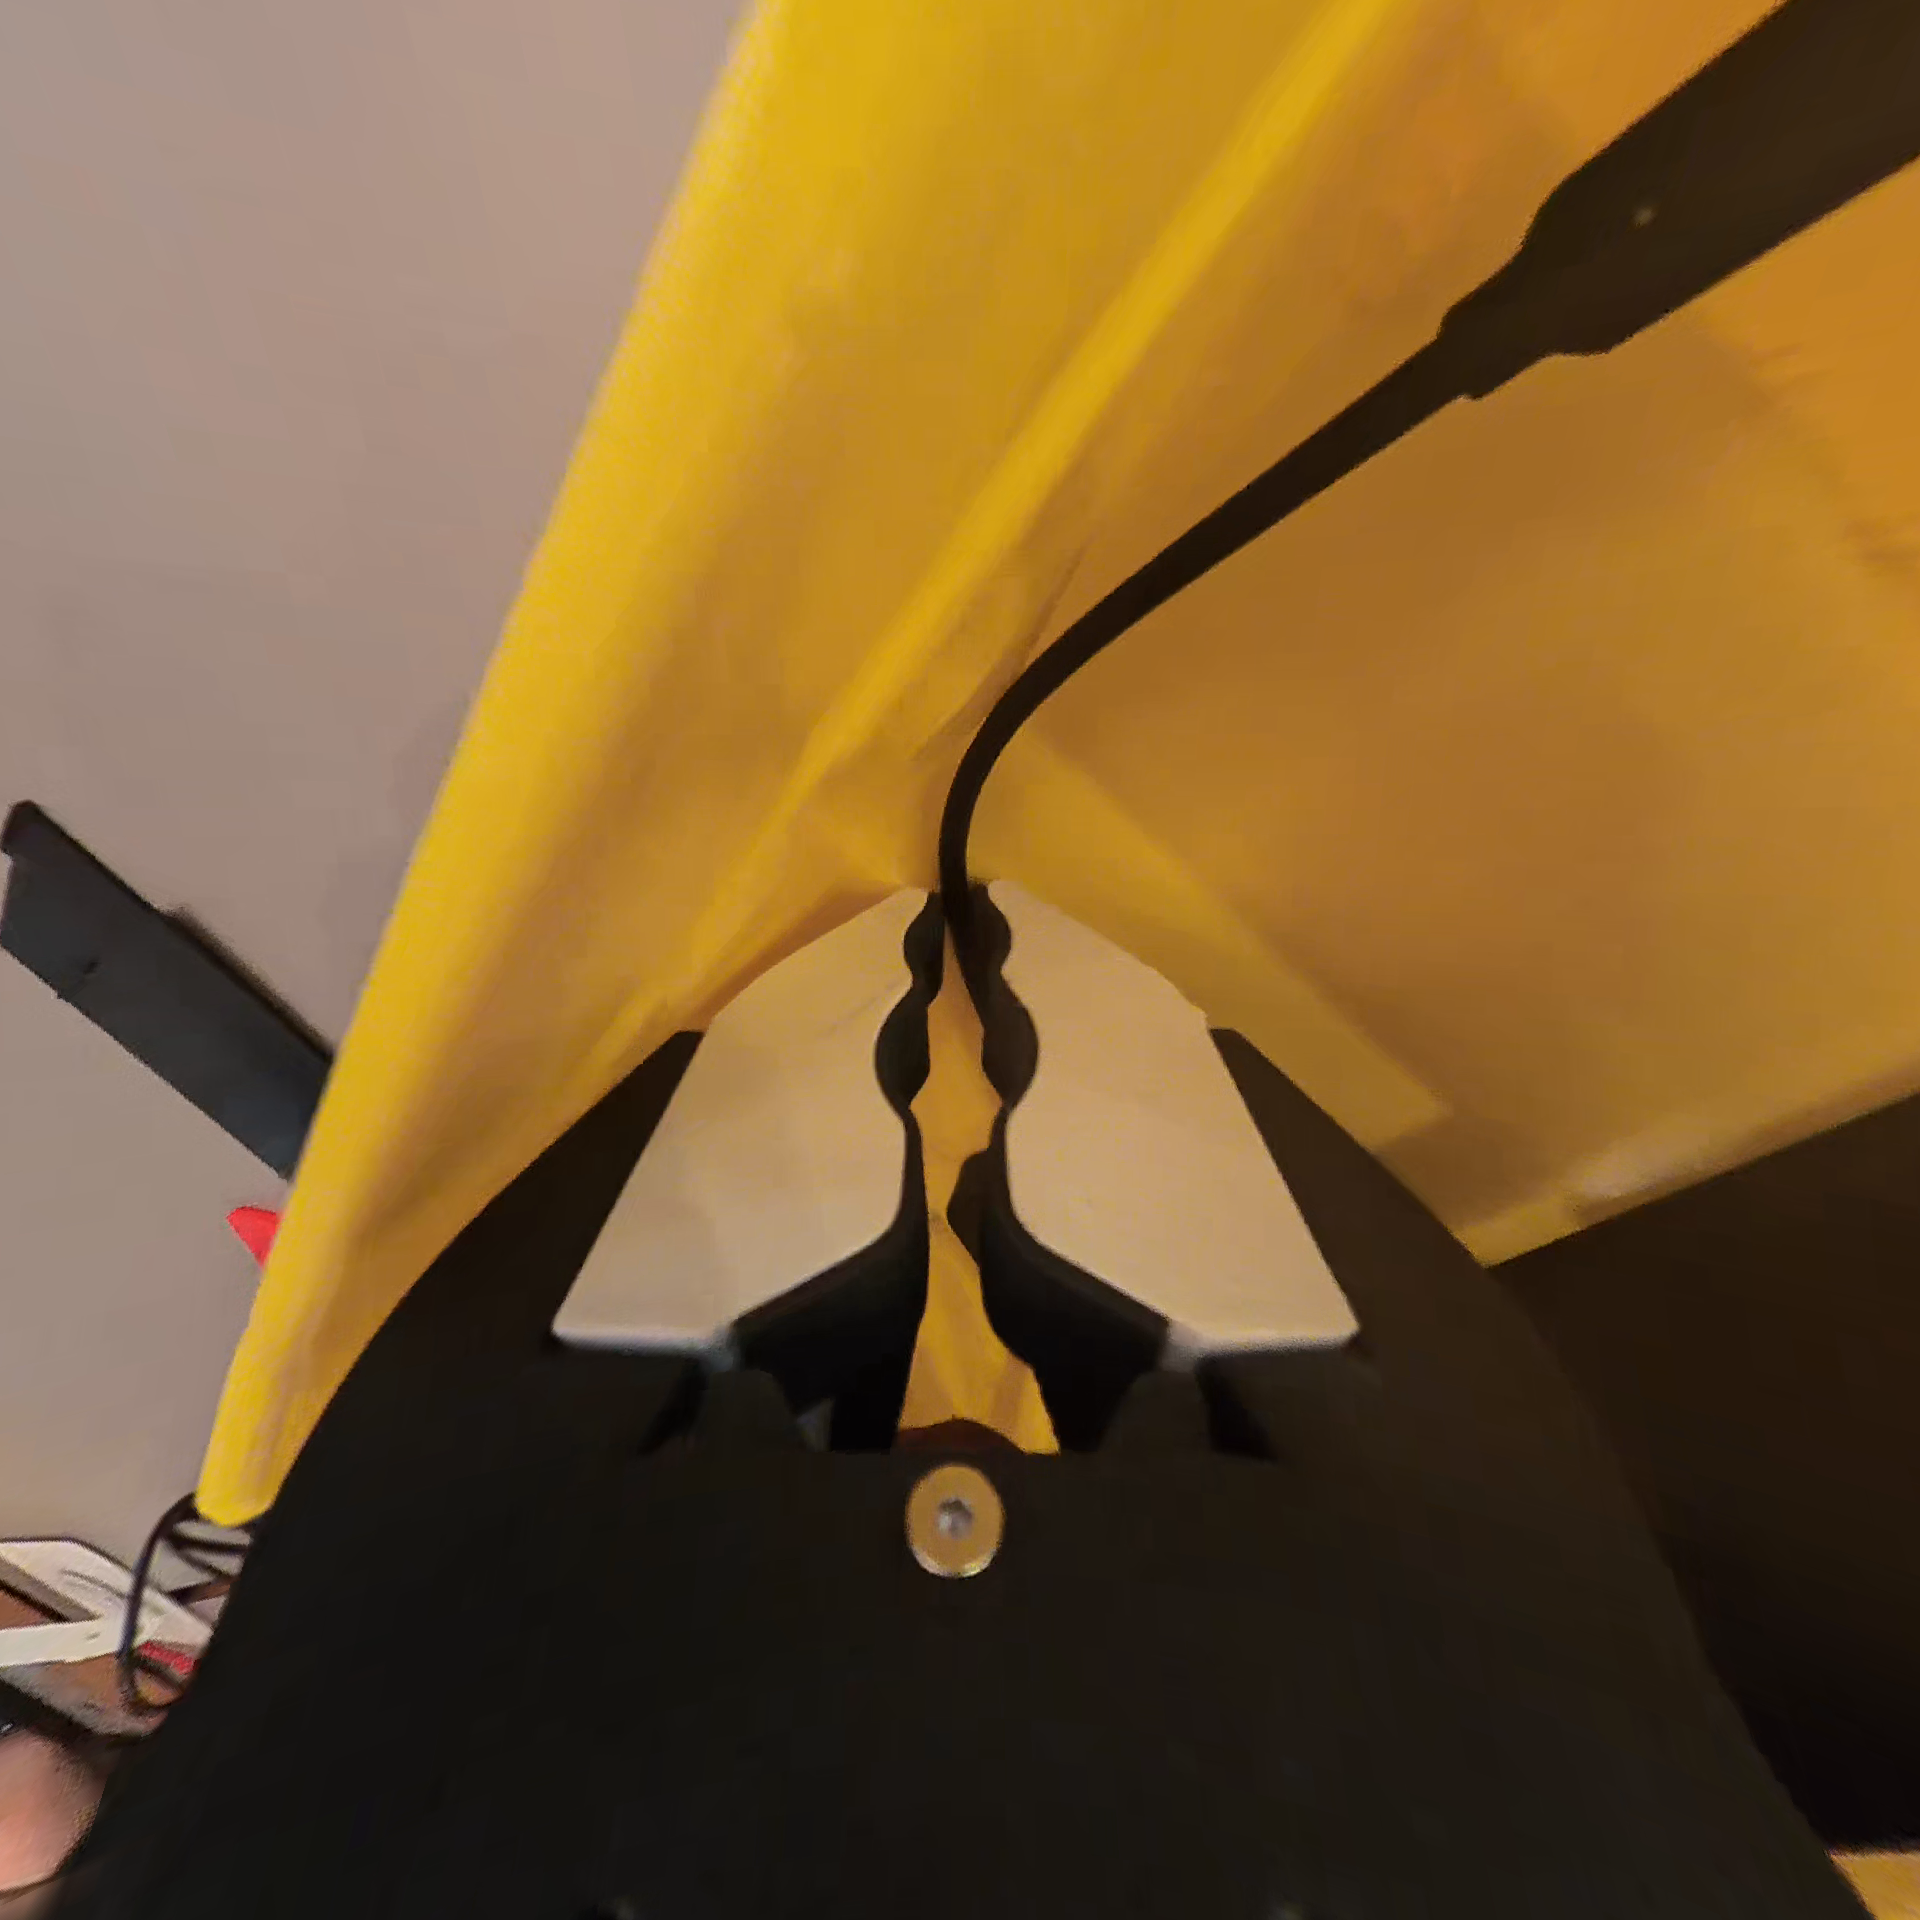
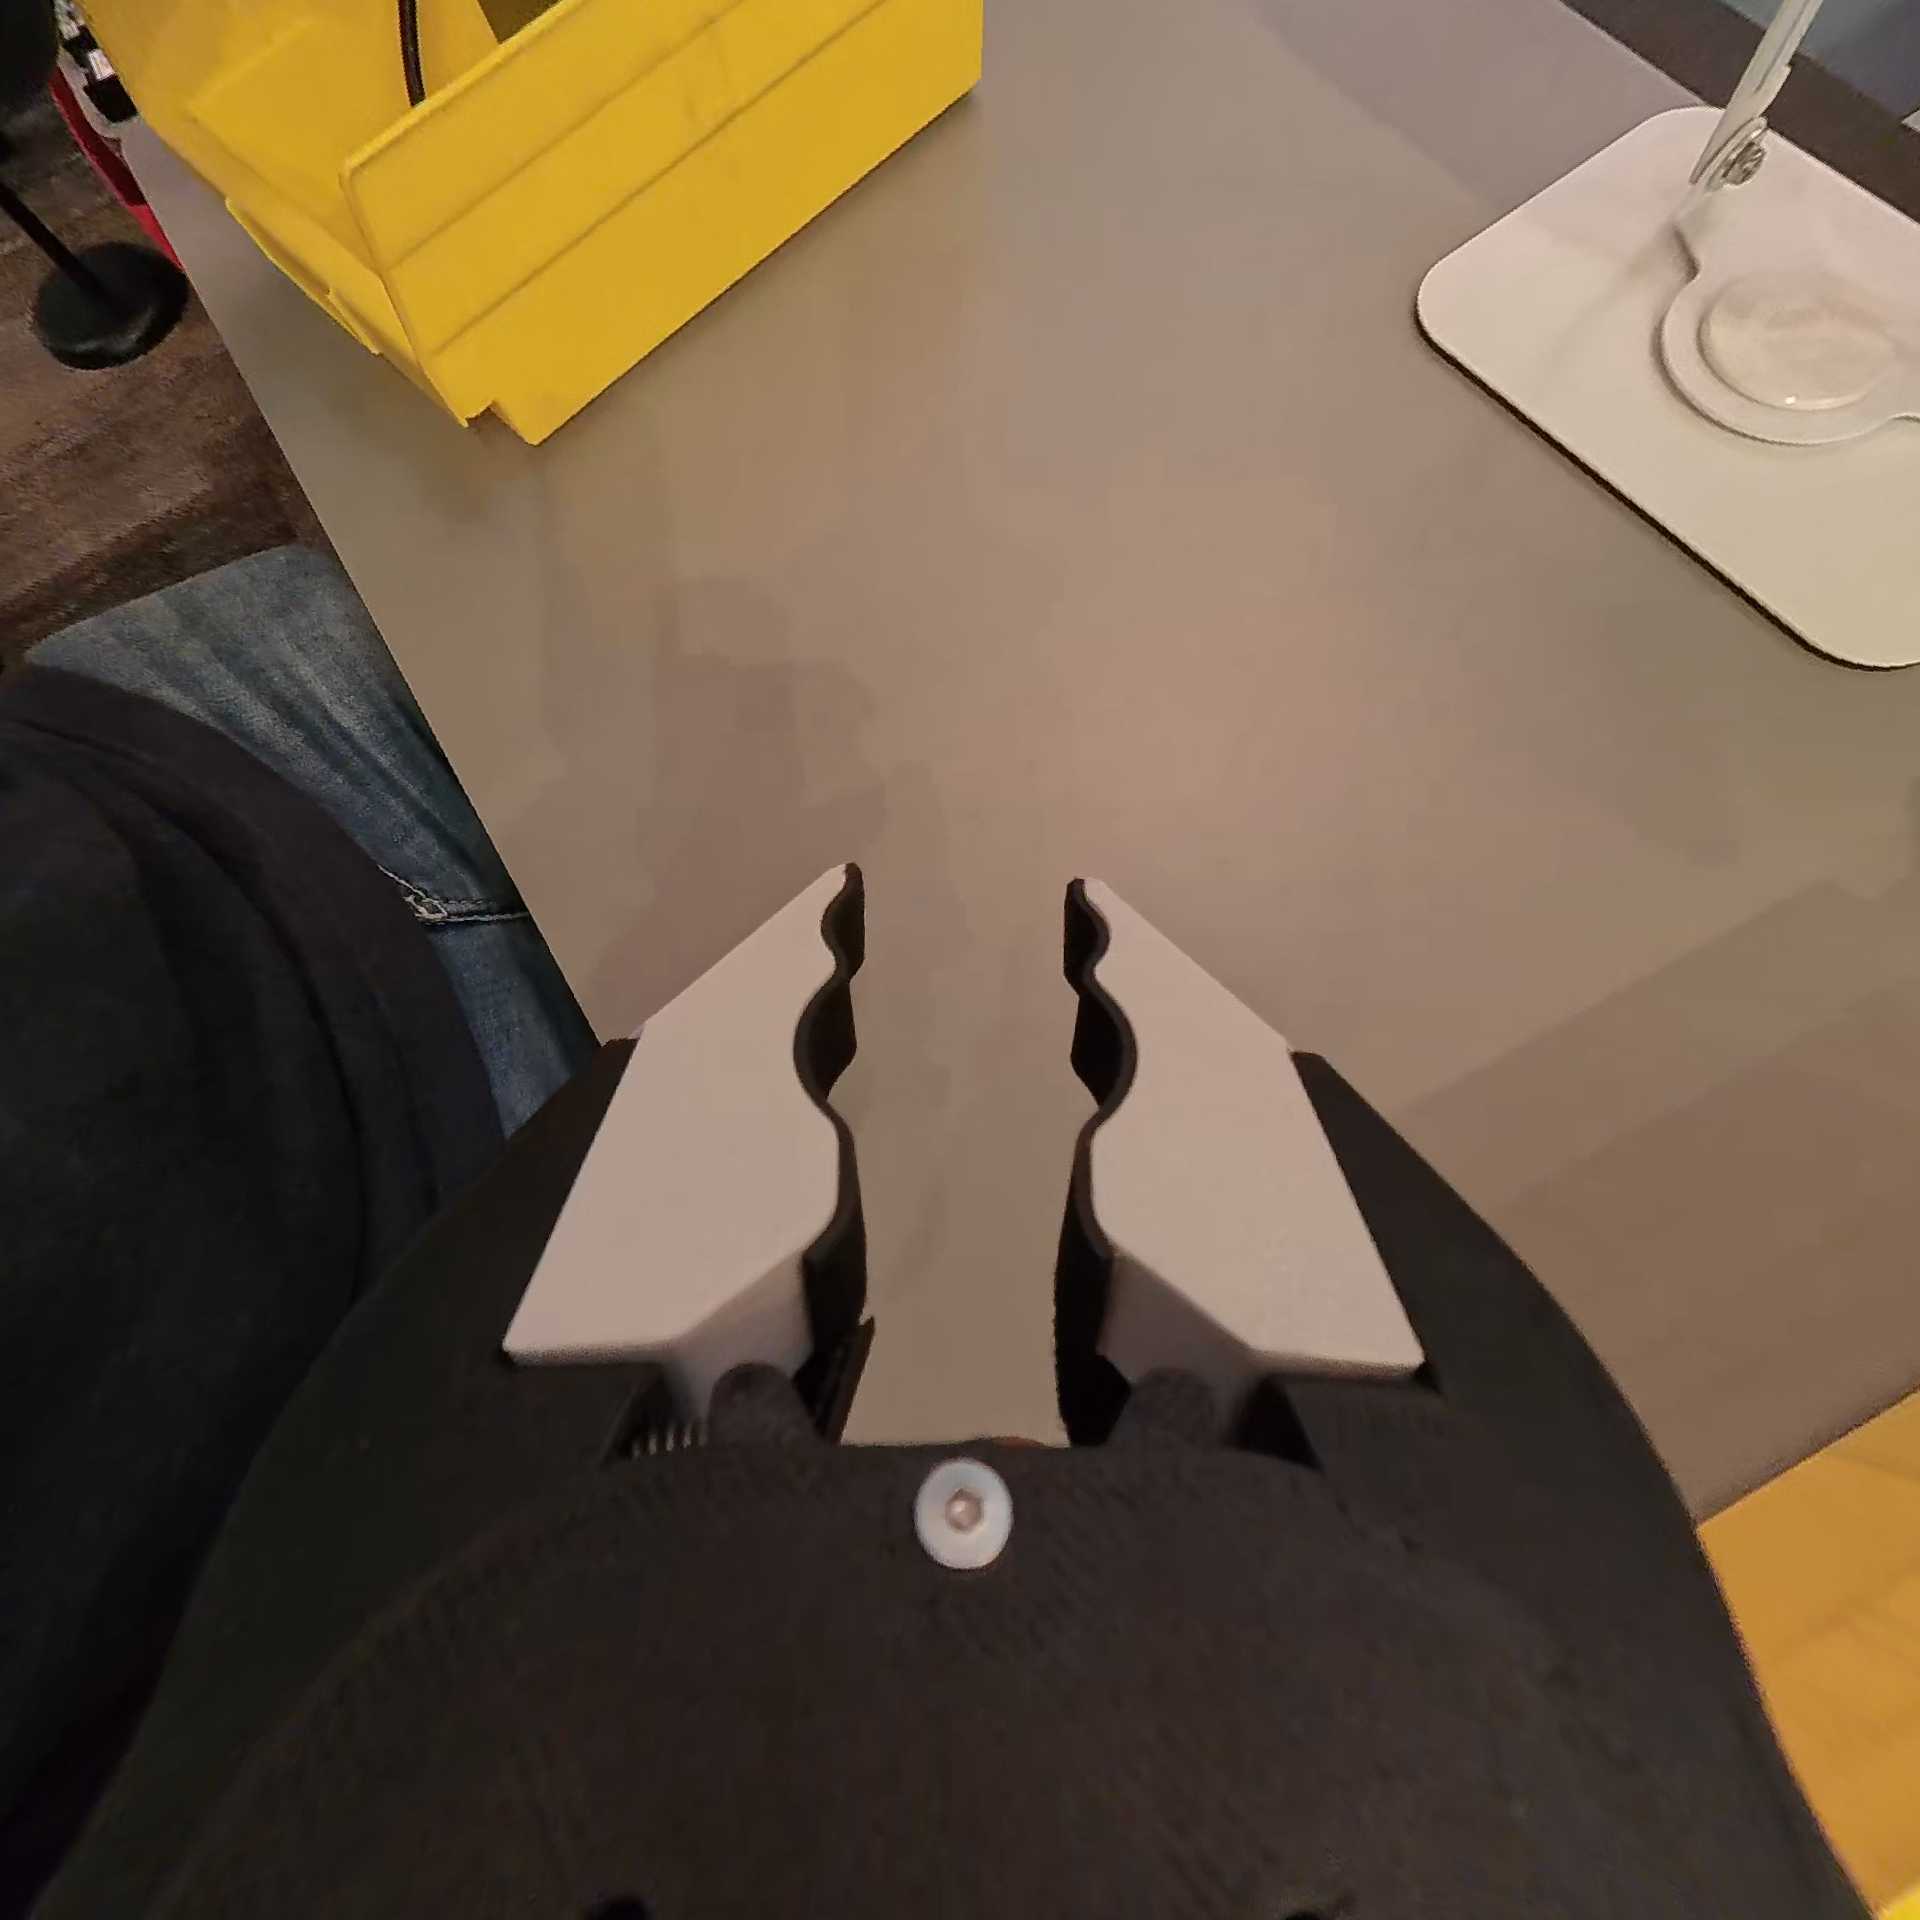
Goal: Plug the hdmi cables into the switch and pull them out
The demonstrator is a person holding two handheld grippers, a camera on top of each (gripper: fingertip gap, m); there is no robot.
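Note:
In the left wrist view my left gripper [image 1: 951,914] reaches into a yellow bin [image 1: 831,416]. It is shut on a thin black HDMI cable [image 1: 1091,644]. The cable curves up and to the right to its thicker black plug body [image 1: 1579,270]. In the right wrist view my right gripper [image 2: 963,883] is open and empty above the grey table [image 2: 1039,520]. The same yellow bin [image 2: 644,208] stands at the table's far left with a black cable [image 2: 410,52] showing inside. No switch shows in either view.
A white stand base [image 2: 1662,416] sits on the table at the right. A person's leg in jeans [image 2: 312,707] is at the table's left edge. A yellow surface [image 2: 1829,1610] shows at the lower right. A black flat object [image 1: 135,966] lies left of the bin. Across from one pair of fingers to the other is roughly 50 cm.

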